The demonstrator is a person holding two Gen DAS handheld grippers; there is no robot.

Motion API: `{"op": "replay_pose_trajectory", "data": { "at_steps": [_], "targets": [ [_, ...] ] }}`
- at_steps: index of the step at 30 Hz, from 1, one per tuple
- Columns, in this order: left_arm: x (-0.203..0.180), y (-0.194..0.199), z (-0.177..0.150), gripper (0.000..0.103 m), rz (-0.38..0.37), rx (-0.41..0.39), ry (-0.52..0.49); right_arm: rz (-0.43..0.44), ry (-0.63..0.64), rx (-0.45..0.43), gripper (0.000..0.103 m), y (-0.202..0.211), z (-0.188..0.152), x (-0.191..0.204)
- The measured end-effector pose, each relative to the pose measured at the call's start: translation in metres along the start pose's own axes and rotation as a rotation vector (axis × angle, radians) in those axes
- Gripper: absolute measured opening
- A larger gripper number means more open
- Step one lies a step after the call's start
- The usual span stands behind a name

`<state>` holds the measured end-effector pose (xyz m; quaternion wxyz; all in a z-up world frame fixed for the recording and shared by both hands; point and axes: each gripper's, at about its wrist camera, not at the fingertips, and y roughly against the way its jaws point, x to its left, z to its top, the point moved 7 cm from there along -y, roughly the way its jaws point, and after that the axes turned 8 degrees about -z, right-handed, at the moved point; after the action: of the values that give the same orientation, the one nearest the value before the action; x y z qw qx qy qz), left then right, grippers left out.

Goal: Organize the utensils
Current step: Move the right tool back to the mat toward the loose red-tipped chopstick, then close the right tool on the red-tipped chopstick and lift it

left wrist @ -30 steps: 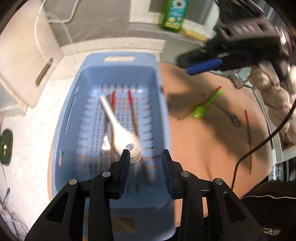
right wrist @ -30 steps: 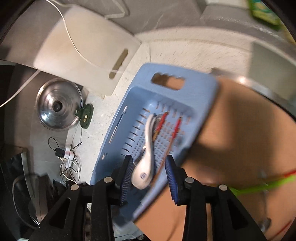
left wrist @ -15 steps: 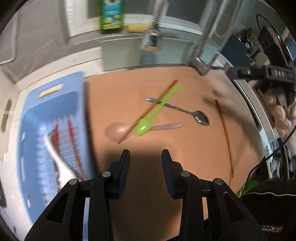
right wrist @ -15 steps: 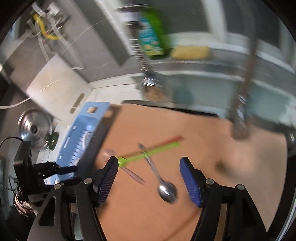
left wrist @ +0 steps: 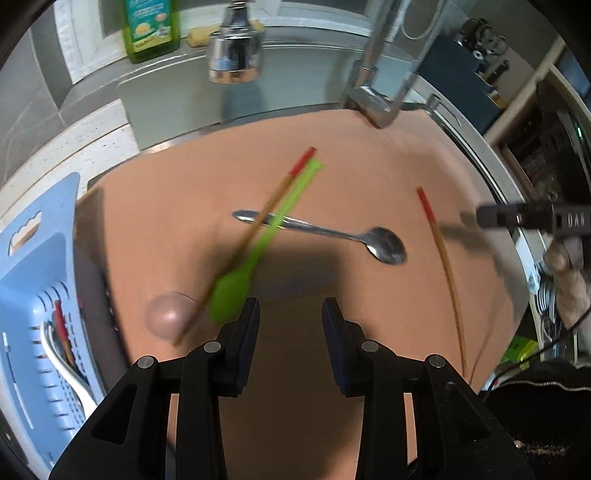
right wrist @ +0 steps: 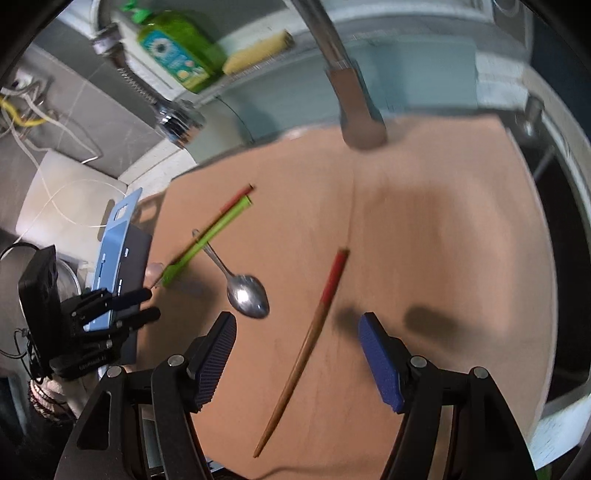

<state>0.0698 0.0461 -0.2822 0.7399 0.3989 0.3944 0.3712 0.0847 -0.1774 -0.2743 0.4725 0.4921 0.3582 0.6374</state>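
Note:
On a brown mat [left wrist: 369,158] lie a green spoon [left wrist: 236,284], a red-tipped chopstick [left wrist: 258,225] crossing it, a metal spoon [left wrist: 384,245], a pink spoon bowl [left wrist: 168,314] and a second chopstick [left wrist: 443,266]. My left gripper [left wrist: 290,317] hangs open above the mat, just right of the green spoon, with nothing between its fingers. My right gripper [right wrist: 297,332] stands wide open over the second chopstick [right wrist: 321,314], which lies on the mat below the gap between its fingers. The metal spoon [right wrist: 247,295] is just left of it. The blue basket [left wrist: 33,295] holds a white spoon and chopsticks.
A tap head [left wrist: 234,55] and tap arm [left wrist: 373,99] hang over the far side of the mat. A green soap bottle [left wrist: 151,26] and a sponge stand on the ledge behind. My left gripper [right wrist: 153,304] shows beside the basket [right wrist: 118,236].
Both grippers have swung from above the blue basket to above the brown mat on the right. The right jaws now stand much wider. The white spoon stays in the basket.

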Motion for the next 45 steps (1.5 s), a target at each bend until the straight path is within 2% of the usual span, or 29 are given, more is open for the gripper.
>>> {"op": "replay_pose_trajectory", "data": {
  "at_steps": [7,8,9,14,17,19,21,26,30,32,34,37,43,45],
  "targets": [
    [0.035,0.002,0.025,0.033,0.033,0.019,0.018,0.016,-0.055,0.050,0.053,-0.016,-0.007,-0.003],
    [0.038,0.000,0.027,0.027,0.028,0.027,0.021,0.012,-0.058,0.055,0.052,-0.018,-0.008,-0.002],
    [0.040,-0.002,0.029,0.023,0.023,0.034,0.022,0.009,-0.061,0.060,0.051,-0.020,-0.008,-0.002],
    [0.037,-0.017,0.038,0.022,0.027,0.087,-0.037,0.004,-0.090,0.092,0.039,-0.033,-0.009,-0.001],
    [0.036,-0.025,0.043,0.022,0.030,0.109,-0.064,-0.016,-0.086,0.102,0.035,-0.039,-0.011,0.003],
    [0.037,-0.030,0.046,0.022,0.037,0.126,-0.076,-0.034,-0.079,0.106,0.034,-0.042,-0.011,0.005],
    [0.038,-0.036,0.049,0.017,0.043,0.148,-0.095,-0.051,-0.073,0.114,0.032,-0.046,-0.012,0.009],
    [0.036,-0.047,0.052,0.012,0.056,0.192,-0.146,-0.112,-0.043,0.121,0.029,-0.055,-0.014,0.015],
    [0.034,-0.056,0.053,0.011,0.074,0.224,-0.185,-0.186,0.028,0.110,0.027,-0.056,-0.014,0.022],
    [0.032,-0.057,0.055,0.010,0.075,0.226,-0.201,-0.236,0.076,0.104,0.018,-0.057,-0.015,0.024],
    [0.031,-0.058,0.057,0.009,0.071,0.225,-0.198,-0.259,0.106,0.103,0.012,-0.057,-0.015,0.023],
    [0.031,-0.057,0.056,0.008,0.059,0.214,-0.189,-0.236,0.101,0.107,0.010,-0.055,-0.013,0.018],
    [0.035,-0.045,0.041,0.006,-0.027,0.166,-0.053,-0.206,0.067,0.106,0.006,-0.050,-0.016,0.007],
    [0.036,-0.042,0.035,0.006,-0.024,0.160,-0.038,-0.183,0.033,0.111,0.006,-0.050,-0.015,0.003]
  ]
}}
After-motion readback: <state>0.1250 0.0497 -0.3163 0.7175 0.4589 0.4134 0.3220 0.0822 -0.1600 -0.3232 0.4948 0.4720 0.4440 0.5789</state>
